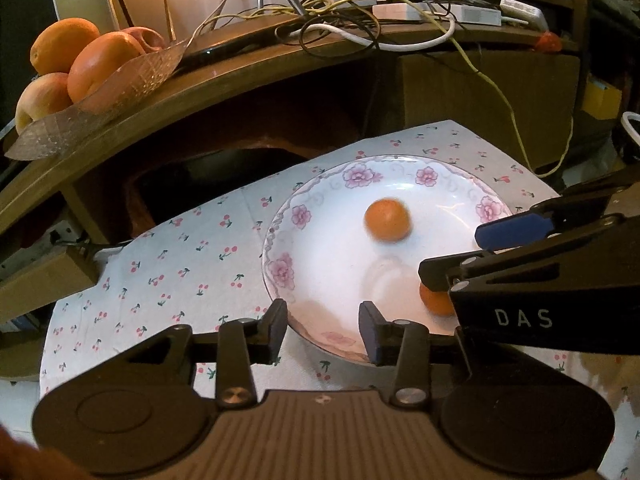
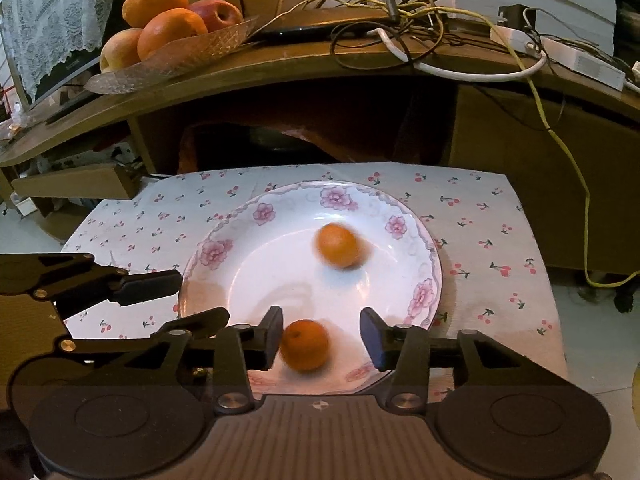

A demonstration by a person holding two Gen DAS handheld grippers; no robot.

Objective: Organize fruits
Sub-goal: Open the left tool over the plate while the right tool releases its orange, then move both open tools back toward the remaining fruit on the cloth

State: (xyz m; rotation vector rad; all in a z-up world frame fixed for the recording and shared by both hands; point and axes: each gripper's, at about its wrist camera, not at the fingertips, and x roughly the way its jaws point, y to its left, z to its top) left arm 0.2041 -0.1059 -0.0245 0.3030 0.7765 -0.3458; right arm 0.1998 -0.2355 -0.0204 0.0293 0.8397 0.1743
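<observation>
A white plate with pink flowers (image 1: 320, 272) (image 2: 248, 276) lies on a cherry-print cloth. Two small oranges sit in it. One orange (image 1: 387, 220) (image 2: 338, 245) looks blurred near the plate's far side. The other orange (image 2: 305, 345) lies between my right gripper's open fingers, close to the left finger; in the left wrist view it (image 1: 436, 302) is half hidden behind the right gripper. My right gripper (image 2: 322, 338) (image 1: 452, 256) is open. My left gripper (image 1: 323, 330) is open and empty over the plate's near rim; it shows at the left in the right wrist view (image 2: 192, 300).
A glass fruit dish (image 1: 132, 76) (image 2: 192, 48) with oranges and apples stands on a wooden desk shelf behind. Tangled cables (image 1: 360, 24) (image 2: 420, 20) and power adapters lie on the shelf. A yellow cable (image 2: 576, 168) hangs down at right. The cloth (image 1: 160, 264) covers a low surface.
</observation>
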